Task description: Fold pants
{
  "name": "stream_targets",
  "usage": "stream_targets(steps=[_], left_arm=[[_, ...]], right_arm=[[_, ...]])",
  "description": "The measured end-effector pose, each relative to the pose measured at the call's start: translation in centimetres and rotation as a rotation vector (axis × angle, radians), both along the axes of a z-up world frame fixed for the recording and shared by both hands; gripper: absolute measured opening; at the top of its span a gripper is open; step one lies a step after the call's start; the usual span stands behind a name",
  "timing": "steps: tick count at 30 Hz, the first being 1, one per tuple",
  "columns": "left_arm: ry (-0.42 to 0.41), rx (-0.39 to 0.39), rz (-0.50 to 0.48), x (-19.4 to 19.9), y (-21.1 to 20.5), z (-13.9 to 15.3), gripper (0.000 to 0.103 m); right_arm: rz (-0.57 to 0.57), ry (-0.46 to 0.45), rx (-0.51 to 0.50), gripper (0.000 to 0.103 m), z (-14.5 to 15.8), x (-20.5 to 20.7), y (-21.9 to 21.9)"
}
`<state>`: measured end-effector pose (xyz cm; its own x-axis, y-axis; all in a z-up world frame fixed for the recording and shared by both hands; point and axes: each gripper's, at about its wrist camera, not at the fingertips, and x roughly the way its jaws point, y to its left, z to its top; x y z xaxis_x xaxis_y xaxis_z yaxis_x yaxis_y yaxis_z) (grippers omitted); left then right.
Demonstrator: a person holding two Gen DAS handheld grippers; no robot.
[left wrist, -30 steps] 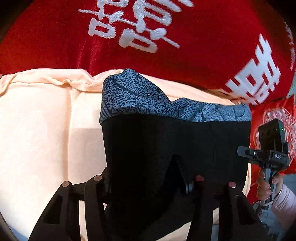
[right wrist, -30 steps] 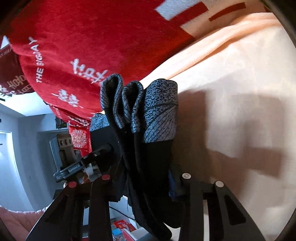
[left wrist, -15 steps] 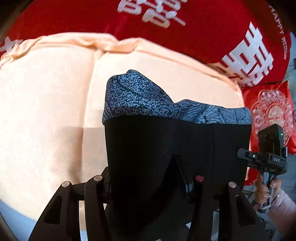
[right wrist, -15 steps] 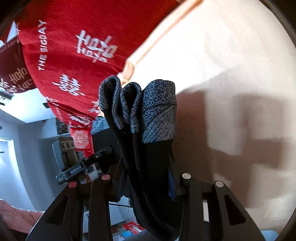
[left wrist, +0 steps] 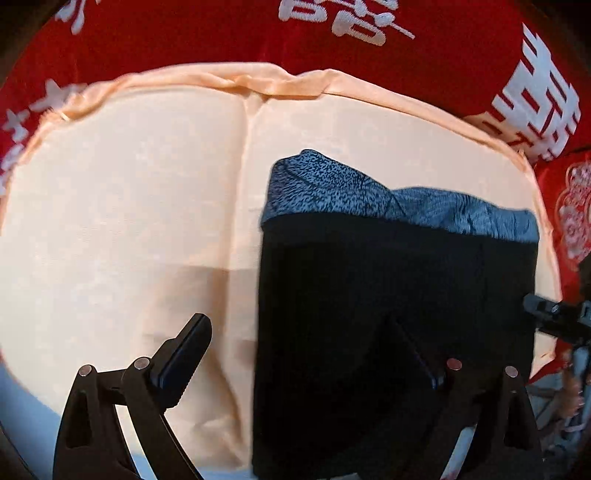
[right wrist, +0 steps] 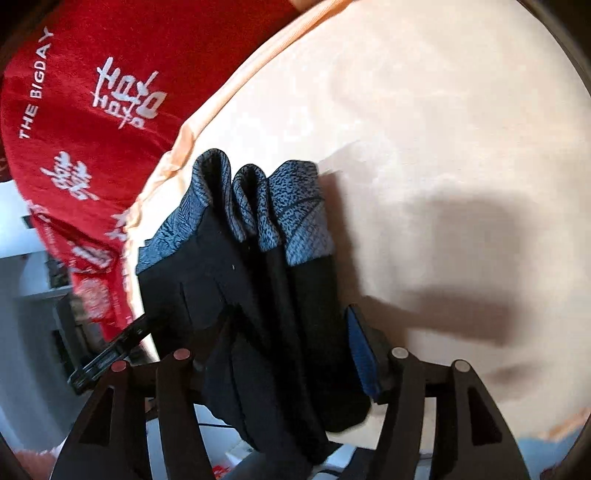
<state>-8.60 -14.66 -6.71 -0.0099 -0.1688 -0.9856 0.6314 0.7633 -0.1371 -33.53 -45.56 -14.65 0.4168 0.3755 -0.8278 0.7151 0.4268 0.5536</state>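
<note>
The pants (left wrist: pixel 395 295) are black with a blue-grey patterned band along the far edge, folded in layers over a peach cloth (left wrist: pixel 129 221). My left gripper (left wrist: pixel 306 354) is open: its left finger (left wrist: pixel 184 347) stands clear of the fabric, its right finger is hidden behind the pants. In the right wrist view the pants (right wrist: pixel 258 280) hang bunched between my right gripper's (right wrist: pixel 291 339) fingers, which are spread a little around the fabric; the blue pad (right wrist: pixel 360 350) shows beside it. The right gripper also shows at the left wrist view's right edge (left wrist: pixel 557 317).
The peach cloth (right wrist: pixel 443 129) covers the work surface. Red fabric with white characters (left wrist: pixel 332 33) lies beyond its far edge and also shows in the right wrist view (right wrist: pixel 74 110). A red patterned item (left wrist: pixel 572 206) sits at the right. A grey room (right wrist: pixel 29 314) lies off the left edge.
My left gripper has opened and let go of the pants, and shifted left. My right gripper's fingers have spread apart. The pants have come down towards the peach cloth.
</note>
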Motion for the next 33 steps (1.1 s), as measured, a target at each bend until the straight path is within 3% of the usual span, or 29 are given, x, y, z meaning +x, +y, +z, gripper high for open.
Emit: stream_targets(steps=[2, 8, 10, 12, 16, 33], left_arm=[[-0.036, 0.031, -0.020, -0.6, 0.9, 1.1, 0.096], [-0.089, 0.103, -0.054, -3.1, 1.8, 4.5, 0.096], [-0.084, 0.097, -0.065, -4.2, 1.9, 5.6, 0.096], [-0.090, 0.096, -0.076, -5.0, 1.9, 6.5, 0.103], [-0.088, 0.109, -0.097, -6.4, 2.0, 8.0, 0.103], [-0.137, 0.173, -0.106, -9.0, 3.2, 12.3, 0.103]], right_arm=[[0.003, 0.053, -0.061, 0.079, 1.4, -0.4, 0.5], [0.026, 0.193, -0.226, 0.085, 5.3, -1.1, 2.9], [0.036, 0.206, -0.258, 0.085, 6.6, -1.2, 4.0], [0.047, 0.213, -0.293, 0.087, 7.8, -1.1, 5.1], [0.056, 0.222, -0.320, 0.103, 9.5, -0.7, 7.4], [0.114, 0.298, -0.390, 0.103, 14.6, 0.7, 13.6]])
